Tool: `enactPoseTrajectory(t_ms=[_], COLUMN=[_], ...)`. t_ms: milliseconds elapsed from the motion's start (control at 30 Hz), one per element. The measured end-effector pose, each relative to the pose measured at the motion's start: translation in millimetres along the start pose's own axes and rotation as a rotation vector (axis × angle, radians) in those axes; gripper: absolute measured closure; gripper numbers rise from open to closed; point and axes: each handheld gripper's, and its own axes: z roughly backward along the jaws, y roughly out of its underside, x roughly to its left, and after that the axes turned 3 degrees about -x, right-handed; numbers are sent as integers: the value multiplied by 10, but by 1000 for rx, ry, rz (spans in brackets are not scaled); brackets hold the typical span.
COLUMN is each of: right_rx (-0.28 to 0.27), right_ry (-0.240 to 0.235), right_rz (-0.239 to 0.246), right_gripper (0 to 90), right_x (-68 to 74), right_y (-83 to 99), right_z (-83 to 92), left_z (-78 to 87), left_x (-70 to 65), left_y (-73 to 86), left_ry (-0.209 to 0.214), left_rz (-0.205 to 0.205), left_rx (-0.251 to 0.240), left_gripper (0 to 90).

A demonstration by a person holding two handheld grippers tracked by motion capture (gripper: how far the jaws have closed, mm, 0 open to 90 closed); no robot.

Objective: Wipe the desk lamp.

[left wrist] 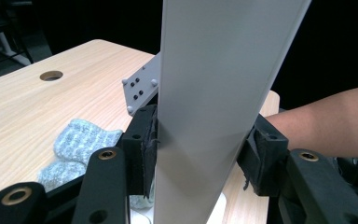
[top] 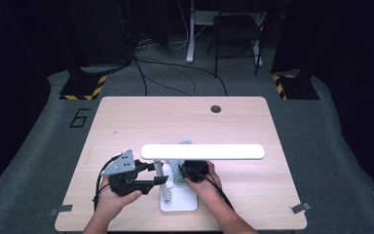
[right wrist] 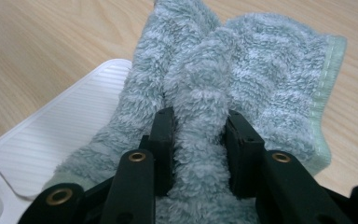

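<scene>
Meanwhile, left gripper [left wrist: 198, 158] clamps lamp post [left wrist: 214, 107] — right gripper [right wrist: 198, 144] pinches towel [right wrist: 242, 70].

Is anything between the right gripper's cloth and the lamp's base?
Nothing visible. The right gripper pinches a fold of the cloth, which already lies partly on the white ribbed lamp base.
</scene>
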Motion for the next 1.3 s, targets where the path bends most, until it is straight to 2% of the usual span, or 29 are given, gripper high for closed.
enactPoseTrajectory(t_ms=[267, 400, 433, 567, 700, 767, 967, 1067, 1100, 1133, 1167, 1200, 1233, 1267, 1300], right_rx=[-11, -7, -17, -12, -4, 1, 5, 7, -1, -18, -18, -41, -41, -61, -83], right_ry=[-9, 3, 7, 28, 54, 75, 104, 112, 109, 73, 73, 47, 11, -38, -88], right_rz=[-13, -10, -22, -74, -86, -109, -109, -108, -100, -95, -95, -85, -94, -75, -83], right_gripper=[670, 670, 669, 671, 675, 678, 681, 683, 683, 684, 684, 683, 683, 683, 683], right_x=[-50, -59, -66, -136, -246, -315, -420, -403, -389, -339, -339, -305, -250, -211, -133], right_y=[67, 63, 67, 68, 80, 92, 116, 115, 108, 84, 84, 73, 51, 38, 20], right_z=[64, 63, 53, 46, 44, 47, 47, 59, 71, 108, 108, 122, 150, 168, 189], left_z=[-7, -11, -11, -15, -16, -19, -23, -28, -28, -30, -32, -34, -36, -35, -36], left_x=[-8, -12, -13, -16, -14, -15, -21, -28, -29, -32, -33, -31, -24, -22, -22], left_y=[-2, 0, 0, 0, 1, 0, -5, -12, -17, -19, -20, -18, -18, -17, -16], left_ry=[14, 9, 8, 8, 9, 7, 14, 24, 27, 29, 31, 31, 35, 35, 36], left_rz=[-3, -3, -4, -3, -1, -2, -3, 4, -2, -2, 3, 7, 4, 3, 4], left_rx=[4, 2, 2, 1, 0, 0, 5, 9, 14, 16, 16, 14, 11, 12, 12], left_gripper=[519, 520, 520, 520, 520, 520, 518, 513, 512, 512, 512, 511, 510, 509, 509])
